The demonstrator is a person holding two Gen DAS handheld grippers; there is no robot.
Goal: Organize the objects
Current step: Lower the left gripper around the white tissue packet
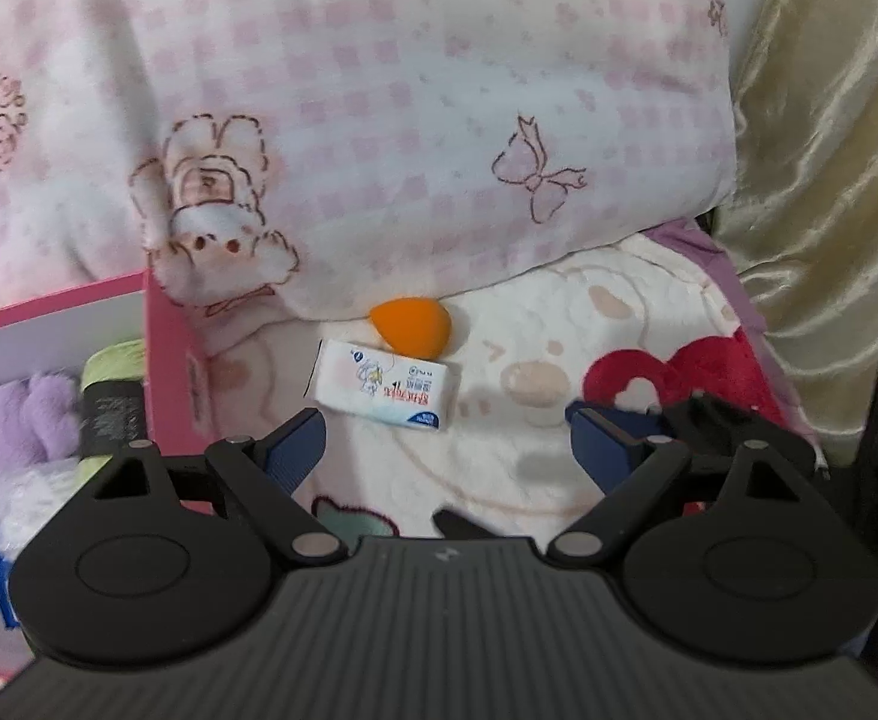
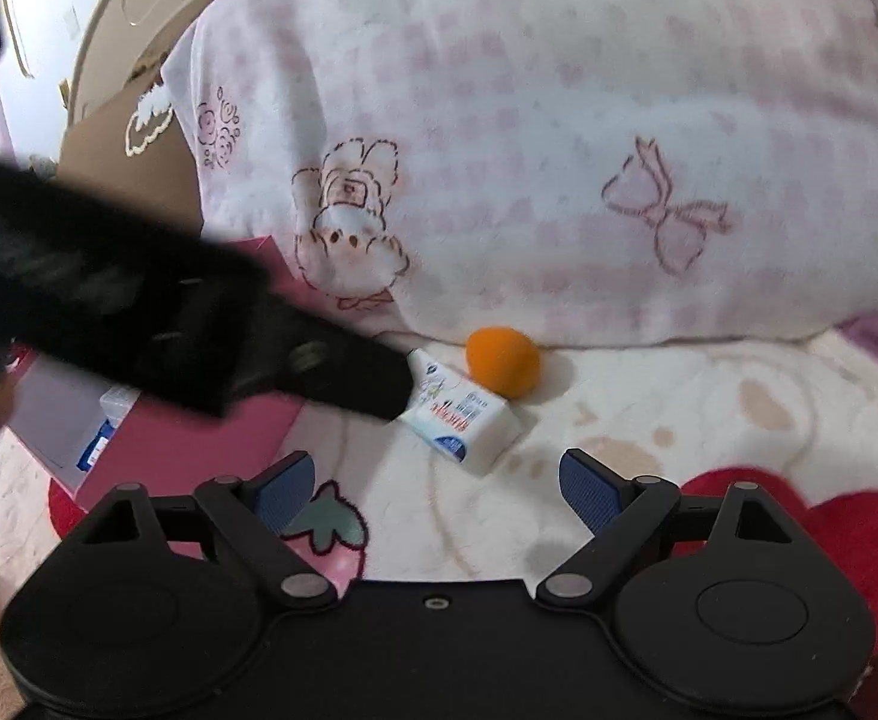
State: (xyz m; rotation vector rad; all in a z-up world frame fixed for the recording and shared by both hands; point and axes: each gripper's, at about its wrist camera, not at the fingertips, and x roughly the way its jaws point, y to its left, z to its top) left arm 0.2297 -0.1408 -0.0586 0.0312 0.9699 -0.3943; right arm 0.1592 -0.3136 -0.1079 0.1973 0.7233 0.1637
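A white tissue pack (image 1: 382,387) (image 2: 460,420) lies flat on the fluffy blanket. An orange egg-shaped sponge (image 1: 412,327) (image 2: 502,366) sits just behind it, against the pillow. My left gripper (image 1: 442,444) is open and hangs just short of the pack, with nothing between its blue pads. From the right wrist view the left gripper (image 2: 319,372) is a blurred black shape whose tip is at the pack's left end. My right gripper (image 2: 436,471) is open and empty, a little nearer than the pack.
A pink box (image 1: 169,360) stands at the left, holding a purple plush toy (image 1: 25,414), a green and black tube (image 1: 109,408) and a wrapped pack. A pink-checked pillow (image 1: 379,120) rises behind the objects. A gold curtain (image 1: 829,150) hangs at the right.
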